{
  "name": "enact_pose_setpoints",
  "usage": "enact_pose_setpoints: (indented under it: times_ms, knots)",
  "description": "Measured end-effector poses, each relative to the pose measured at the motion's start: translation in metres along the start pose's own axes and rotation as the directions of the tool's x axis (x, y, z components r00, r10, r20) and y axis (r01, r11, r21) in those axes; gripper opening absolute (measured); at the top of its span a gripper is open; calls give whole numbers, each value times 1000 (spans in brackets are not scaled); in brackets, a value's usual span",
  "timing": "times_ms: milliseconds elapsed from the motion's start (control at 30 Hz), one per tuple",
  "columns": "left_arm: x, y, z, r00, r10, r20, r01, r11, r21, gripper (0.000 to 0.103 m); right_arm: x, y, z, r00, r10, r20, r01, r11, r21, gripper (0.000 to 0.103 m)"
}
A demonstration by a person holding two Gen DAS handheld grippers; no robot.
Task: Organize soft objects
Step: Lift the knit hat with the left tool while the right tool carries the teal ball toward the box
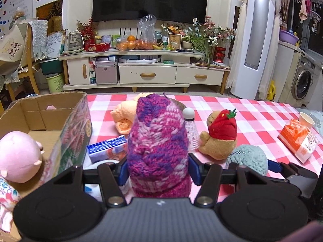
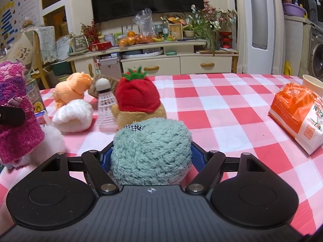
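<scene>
My left gripper is shut on a pink-and-purple knitted roll and holds it upright over the checked table, right of the cardboard box. A pink plush lies in the box. My right gripper is shut on a fluffy teal knitted ball, low over the cloth; it also shows in the left wrist view. A brown bear plush with a red strawberry hat sits just beyond. An orange knit and a white knit lie further left.
A shuttlecock stands beside the bear. A blue-and-white carton lies by the box. An orange-and-white packet and a paper cup sit at the right. The red-and-white checked table ends before a TV cabinet.
</scene>
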State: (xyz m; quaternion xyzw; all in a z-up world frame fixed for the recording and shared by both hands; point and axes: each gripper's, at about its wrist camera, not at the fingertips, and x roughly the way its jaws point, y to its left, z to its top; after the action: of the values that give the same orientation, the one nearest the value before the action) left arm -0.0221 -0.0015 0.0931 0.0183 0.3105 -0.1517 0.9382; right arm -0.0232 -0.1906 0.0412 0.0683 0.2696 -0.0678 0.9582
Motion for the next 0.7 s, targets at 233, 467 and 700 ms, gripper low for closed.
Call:
enact_pose_setpoints:
  times_ms: [233,467,700]
  knots:
    - [-11,10,0,1000,-6,21,6,1000,-10,57,-10,17,6,999,23,38,-21,999,-31,93]
    - [-22,22,1,999,-5,43,6,1000,-29,57,-19,33,11,997,44,68,-39,997,-62,93]
    - [-33,31,4,997,-7,73,11,999,-49,57,-26,50,15,994,68,91,-60,994,-89,93]
